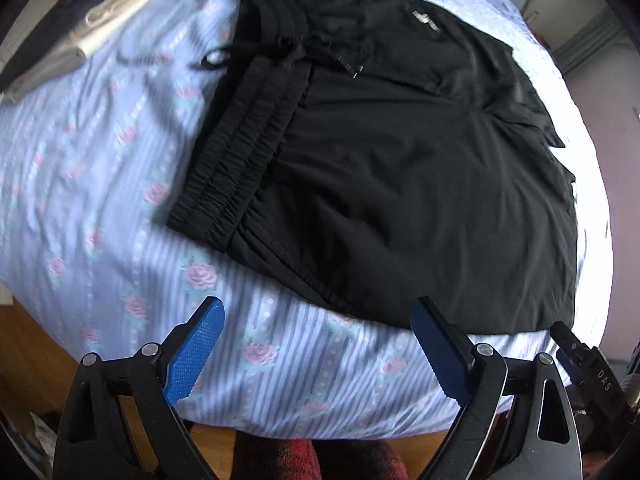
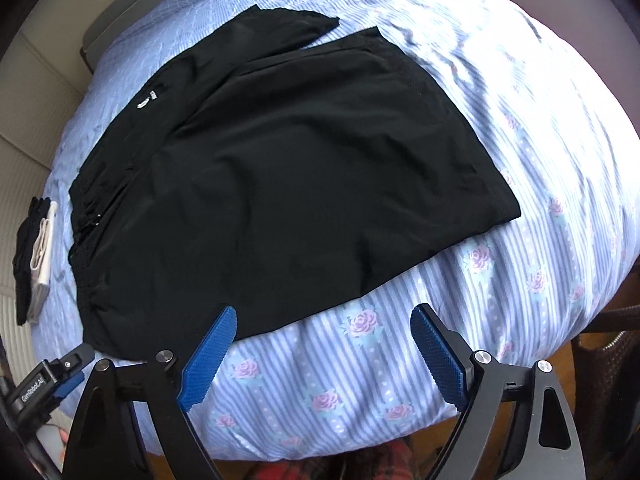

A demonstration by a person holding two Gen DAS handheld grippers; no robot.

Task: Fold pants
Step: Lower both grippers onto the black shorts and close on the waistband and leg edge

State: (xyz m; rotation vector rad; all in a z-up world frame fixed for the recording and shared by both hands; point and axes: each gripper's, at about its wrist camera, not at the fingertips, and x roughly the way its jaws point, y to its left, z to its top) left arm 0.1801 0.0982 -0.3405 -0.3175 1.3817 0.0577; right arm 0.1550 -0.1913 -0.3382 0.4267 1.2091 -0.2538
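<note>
Far left on the bed, a small stack of folded clothes [image 2: 34, 256] sits near the edge, dark pieces with a pale one between. Just right of it begins the pants' [image 1: 400, 168] elastic waistband [image 1: 240, 128], its drawstring [image 1: 296, 54] loosely knotted and trailing onto the sheet [image 1: 100, 184]. The pants [image 2: 288, 184] lie folded over on themselves in the middle of the bed, black and mostly flat, a small white logo [image 2: 146, 101] showing near the waist. One hem corner [image 2: 320, 20] pokes out at the far side.

The left gripper [image 1: 318, 346] hovers over the near edge of the bed, jaws wide apart, holding nothing — the pants' near edge lies just beyond its blue pads [image 1: 200, 348]. The right gripper [image 2: 324, 350] hangs alongside, jaws likewise spread and empty, its left pad [image 2: 208, 356] over the near edge of the fabric. To the right, the striped, rose-printed sheet [image 2: 560, 168] runs on, rumpled.
</note>
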